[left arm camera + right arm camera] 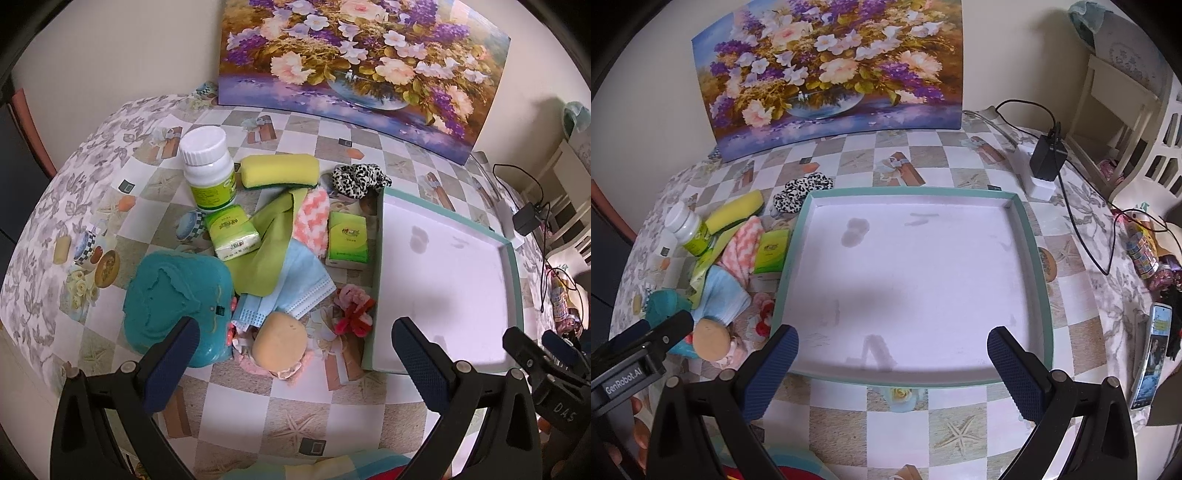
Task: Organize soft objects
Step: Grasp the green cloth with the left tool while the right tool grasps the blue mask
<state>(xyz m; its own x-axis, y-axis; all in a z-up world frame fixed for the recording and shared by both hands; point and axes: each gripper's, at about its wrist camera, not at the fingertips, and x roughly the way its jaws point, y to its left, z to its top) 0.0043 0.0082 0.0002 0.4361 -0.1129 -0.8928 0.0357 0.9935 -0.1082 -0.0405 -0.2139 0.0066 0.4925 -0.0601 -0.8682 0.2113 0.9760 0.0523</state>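
Note:
A heap of soft things lies left of a shallow teal-rimmed tray with a white floor: a teal towel, a tan puff, a blue face mask, a green cloth, a pink-and-white cloth, two green tissue packs, a yellow sponge, a leopard scrunchie and a pink-red scrunchie. My left gripper hangs open over the puff. My right gripper is open above the tray's near edge, nothing inside.
A white pill bottle stands beside the sponge. A flower painting leans on the back wall. On the right are a black charger with cables, a phone and a white chair.

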